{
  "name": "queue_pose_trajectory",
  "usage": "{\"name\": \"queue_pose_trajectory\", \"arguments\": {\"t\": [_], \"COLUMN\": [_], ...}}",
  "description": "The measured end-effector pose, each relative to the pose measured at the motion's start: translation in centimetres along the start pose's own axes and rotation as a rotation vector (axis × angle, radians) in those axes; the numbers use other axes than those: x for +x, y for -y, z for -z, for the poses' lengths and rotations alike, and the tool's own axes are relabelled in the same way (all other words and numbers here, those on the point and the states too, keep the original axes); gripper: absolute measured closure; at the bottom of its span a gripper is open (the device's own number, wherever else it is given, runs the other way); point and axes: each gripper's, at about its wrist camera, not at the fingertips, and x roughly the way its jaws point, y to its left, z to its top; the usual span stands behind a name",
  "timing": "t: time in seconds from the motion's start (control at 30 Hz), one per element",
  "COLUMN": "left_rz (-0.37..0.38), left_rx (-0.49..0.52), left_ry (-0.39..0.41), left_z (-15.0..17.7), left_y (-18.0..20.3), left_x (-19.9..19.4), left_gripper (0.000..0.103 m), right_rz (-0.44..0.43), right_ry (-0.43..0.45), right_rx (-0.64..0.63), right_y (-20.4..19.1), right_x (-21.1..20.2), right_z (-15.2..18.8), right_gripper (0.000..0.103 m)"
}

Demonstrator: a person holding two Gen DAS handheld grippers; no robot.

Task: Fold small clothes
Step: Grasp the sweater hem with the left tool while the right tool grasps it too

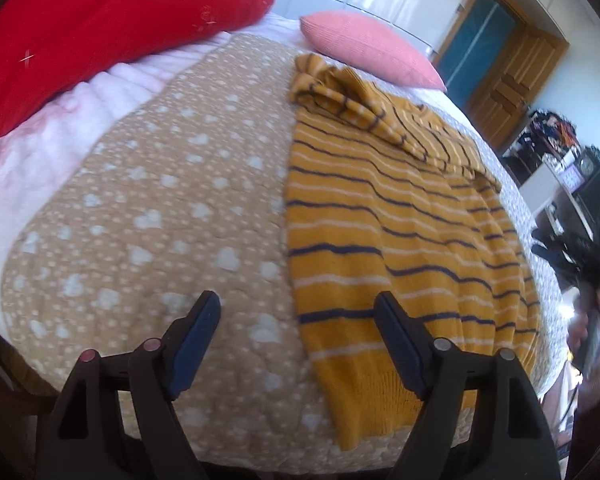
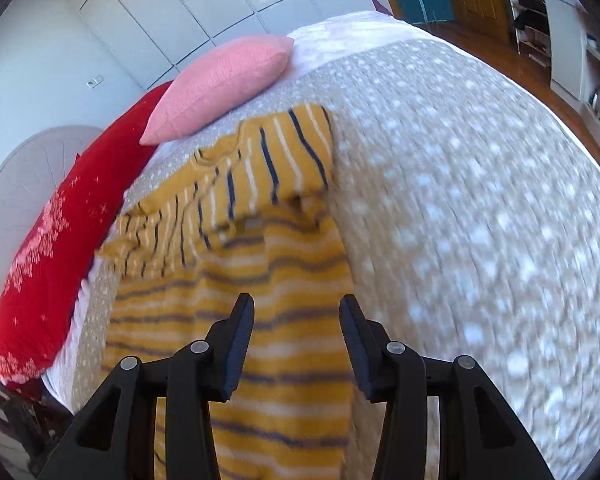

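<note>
Below, striped sweater (image 2: pixel 236 320) lies flat under both open tools (image 1: pixel 296 316) (image 2: pixel 297 320).

Left gripper (image 1: pixel 296 306) at the bottom centre of its own view, fingers reaching up into the frame, jaws spread wide with nothing between them. Dark blue pads (image 1: pixel 194 344) on the inner faces, black linkage arms fanning out to the lower corners. Holding nothing.

Right gripper (image 2: pixel 297 309) likewise at the bottom centre of its view, jaws parted, though less widely than the left pair. Ribbed dark pads (image 2: pixel 238 346) facing each other across an empty gap, tips tilted slightly inward. Black arms with round pivot pins running down to the lower edge. Gripping nothing. Right view blurred.
</note>
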Motion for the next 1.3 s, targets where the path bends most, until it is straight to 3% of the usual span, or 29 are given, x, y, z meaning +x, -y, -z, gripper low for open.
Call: {"name": "queue_pose_trajectory", "arguments": {"t": [0.13,0.3,0.5,0.7,0.97,1.3], "left_rz": [-0.002,0.052,0.061,0.149,0.233,0.286], "left_rx": [0.047,0.077,0.123,0.074,-0.012,-0.118], "left_ry": [0.036,0.013,-0.058,-0.073,-0.065,-0.038], "left_z": [0.4,0.4,0.9,1.4,1.7,1.0], "left_y": [1.5,3.0,4.4,3.5,2.0,-0.6], "left_x": [1.1,2.0,2.0,1.0,-0.3,-1.8], "left_gripper": [0.011,0.011,0.011,0.031,0.032,0.032], "right_rz": [0.002,-0.084,-0.183,-0.277,-0.331,-0.378], "right_ry": [-0.013,-0.029,-0.016,-0.046,-0.068,-0.061], "right_rx": [-0.045,0.025,0.096,0.113,0.103,0.136], "right_y": [0.4,1.9,2.1,0.7,-1.5,-0.6], "right_x": [-1.3,-1.1,-1.1,-0.7,0.4,1.0], "right_z": [3.9,7.1,8.9,10.1,10.9,11.3], "right_gripper": [0.053,0.052,0.049,0.046,0.046,0.045]}}
